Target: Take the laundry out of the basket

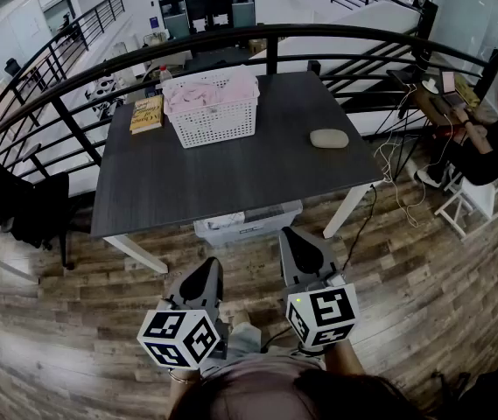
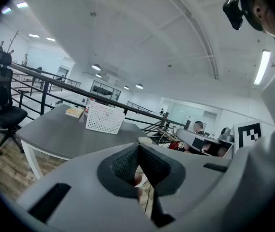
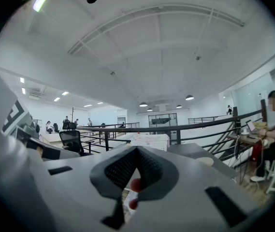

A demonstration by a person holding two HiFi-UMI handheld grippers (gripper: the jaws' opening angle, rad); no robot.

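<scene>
laundry (image 1: 209,92): pale pink heap, piled to the rim of the white basket (image 1: 218,122).
basket place: far part of the dark table (image 1: 231,178), left of its middle; its long side runs across the head view.
left gripper (image 1: 205,274): jaws closed, nothing in them, short of the table's near edge.
right gripper (image 1: 298,241): jaws closed, empty, just beside the left.
bearing: basket lies ahead and slightly left, well apart; left gripper looks nearer.
next, as i judge: reach forward, open.
</scene>
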